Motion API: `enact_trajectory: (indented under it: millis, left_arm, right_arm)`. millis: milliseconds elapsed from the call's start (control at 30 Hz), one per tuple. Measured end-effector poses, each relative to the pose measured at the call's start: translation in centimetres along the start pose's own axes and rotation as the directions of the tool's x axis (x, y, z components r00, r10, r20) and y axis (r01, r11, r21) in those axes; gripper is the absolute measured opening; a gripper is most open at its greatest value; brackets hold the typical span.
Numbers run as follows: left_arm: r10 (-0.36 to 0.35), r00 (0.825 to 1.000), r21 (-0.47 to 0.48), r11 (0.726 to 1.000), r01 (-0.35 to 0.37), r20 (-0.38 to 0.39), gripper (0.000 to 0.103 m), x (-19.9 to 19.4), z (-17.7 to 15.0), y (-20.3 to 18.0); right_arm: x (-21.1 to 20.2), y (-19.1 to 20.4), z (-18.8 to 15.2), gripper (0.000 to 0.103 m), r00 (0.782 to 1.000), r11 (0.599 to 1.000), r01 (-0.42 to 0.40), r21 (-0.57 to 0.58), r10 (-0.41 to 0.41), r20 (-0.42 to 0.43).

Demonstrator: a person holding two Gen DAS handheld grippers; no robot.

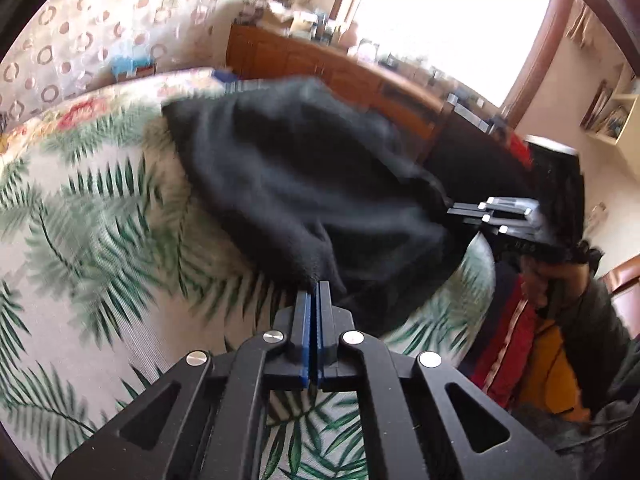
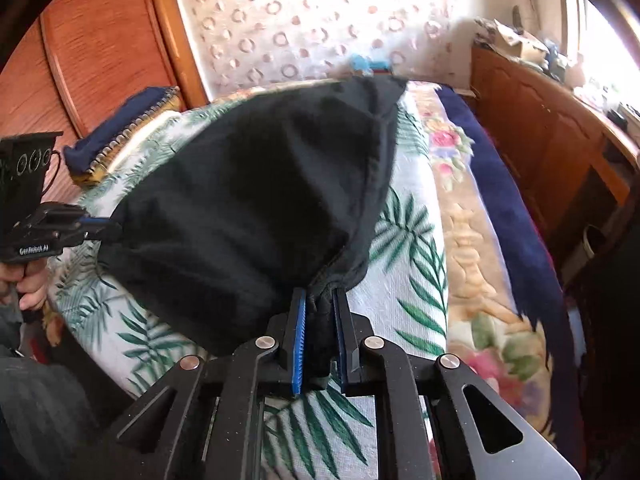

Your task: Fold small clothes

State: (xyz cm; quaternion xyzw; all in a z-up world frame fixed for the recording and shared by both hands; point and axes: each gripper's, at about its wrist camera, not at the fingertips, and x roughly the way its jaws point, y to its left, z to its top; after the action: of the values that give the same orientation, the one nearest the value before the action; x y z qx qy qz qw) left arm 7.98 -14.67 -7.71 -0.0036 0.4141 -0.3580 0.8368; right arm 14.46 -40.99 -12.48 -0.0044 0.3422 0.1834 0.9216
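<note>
Both wrist views closely share the black garment (image 1: 304, 184).

I see the garment (image 1: 304, 184) spread on the bed (image 1: 80, 208), between my two grippers | left gripper (image 1: 318, 286) at its near corner, right gripper (image 1: 486, 212) at its right edge | wooden cabinet (image 1: 320, 64) behind the bed (clutter on top) | folded blanket (image 2: 120, 128) at the bed's far left.
</note>
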Motion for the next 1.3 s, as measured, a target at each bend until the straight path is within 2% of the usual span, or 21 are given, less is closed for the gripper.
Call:
enact_trajectory:
  millis: [133, 200, 300, 367, 467, 567, 633, 667, 700, 733, 800, 867, 900, 933, 1000, 1067, 1167, 1300]
  left_arm:
    - [-0.017, 0.995, -0.025, 0.999, 0.02, 0.094, 0.002, -2.3, 5.2, 1.3]
    - [0.013, 0.992, -0.034, 0.999, -0.009, 0.125, 0.002, -2.5, 8.3, 2.6]
    - [0.035, 0.989, -0.106, 0.994, -0.02, 0.142, 0.002, -1.5, 13.4, 6.3]
    - [0.062, 0.99, -0.128, 0.991, -0.046, 0.129, 0.002, -0.4, 15.5, 8.6]
    - [0.109, 0.99, -0.167, 0.982, -0.093, 0.087, 0.003, 2.4, 18.5, 12.3]
    - [0.1, 0.993, -0.168, 0.982, -0.088, 0.063, 0.003, 4.9, 19.9, 14.0]
    - [0.115, 0.993, -0.15, 0.983, -0.109, 0.033, 0.005, 6.2, 20.6, 14.9]
    - [0.11, 0.994, -0.144, 0.984, -0.106, 0.023, 0.012, 6.6, 20.7, 15.1]
    - [0.112, 0.993, -0.14, 0.984, -0.107, 0.031, 0.034, 6.7, 20.7, 15.3]
    - [0.124, 0.991, -0.138, 0.984, -0.117, 0.048, 0.044, 6.1, 20.6, 15.6]
    - [0.137, 0.987, -0.129, 0.984, -0.126, 0.079, 0.062, 5.3, 21.0, 16.1]
    - [0.154, 0.982, -0.124, 0.982, -0.14, 0.112, 0.073, 4.3, 21.0, 16.1]
    - [0.158, 0.981, -0.115, 0.983, -0.145, 0.113, 0.074, 4.2, 20.9, 16.2]
    - [0.156, 0.983, -0.099, 0.984, -0.147, 0.098, 0.074, 4.1, 20.3, 15.8]
    - [0.13, 0.989, -0.078, 0.989, -0.124, 0.074, 0.074, 4.7, 19.5, 15.6]
    - [0.108, 0.993, -0.075, 0.992, -0.105, 0.037, 0.074, 6.0, 18.3, 15.2]
    - [0.098, 0.995, -0.097, 0.99, -0.1, -0.028, 0.074, 8.7, 17.9, 15.2]
    - [0.087, 0.991, -0.163, 0.981, -0.104, -0.106, 0.074, 12.2, 17.4, 16.3]
  right_arm:
    - [-2.8, -1.0, 3.8, 0.011, 0.991, 1.0, -0.029, 0.006, 0.028, 0.131]
    - [-3.9, -1.8, 7.1, 0.011, 0.981, 0.999, -0.038, 0.005, 0.036, 0.193]
    - [-3.4, -3.3, 12.3, 0.01, 0.969, 1.0, -0.024, 0.006, 0.022, 0.244]
    - [-2.1, -4.4, 15.3, 0.01, 0.967, 1.0, -0.006, 0.019, 0.001, 0.254]
    - [1.9, -6.8, 19.9, 0.01, 0.974, 0.998, 0.004, 0.059, -0.017, 0.224]
    - [6.3, -8.2, 22.7, 0.011, 0.982, 0.997, 0.027, 0.072, -0.04, 0.182]
    - [7.9, -8.4, 23.5, 0.011, 0.985, 0.995, 0.047, 0.087, -0.06, 0.159]
    - [8.4, -8.1, 23.9, 0.011, 0.987, 0.994, 0.048, 0.097, -0.063, 0.15]
    - [9.1, -8.5, 24.2, 0.012, 0.987, 0.992, 0.061, 0.11, -0.077, 0.142]
    - [8.8, -7.5, 24.6, 0.016, 0.985, 0.99, 0.077, 0.118, -0.093, 0.142]
    - [8.8, -7.7, 24.7, 0.021, 0.982, 0.985, 0.104, 0.139, -0.124, 0.142]
    - [7.3, -6.2, 24.8, 0.037, 0.976, 0.981, 0.13, 0.146, -0.152, 0.153]
    - [6.7, -5.9, 24.5, 0.042, 0.975, 0.981, 0.133, 0.139, -0.155, 0.161]
    - [5.9, -4.9, 23.8, 0.052, 0.974, 0.982, 0.133, 0.131, -0.154, 0.168]
    - [4.7, -3.8, 22.5, 0.061, 0.969, 0.983, 0.148, 0.108, -0.166, 0.185]
    - [4.7, -3.2, 21.0, 0.073, 0.969, 0.989, 0.135, 0.068, -0.146, 0.198]
    - [6.6, -2.3, 19.7, 0.073, 0.99, 0.994, 0.078, 0.074, -0.086, 0.108]
    - [9.6, -2.5, 19.4, 0.073, 0.996, 0.99, 0.072, 0.125, -0.077, 0.035]
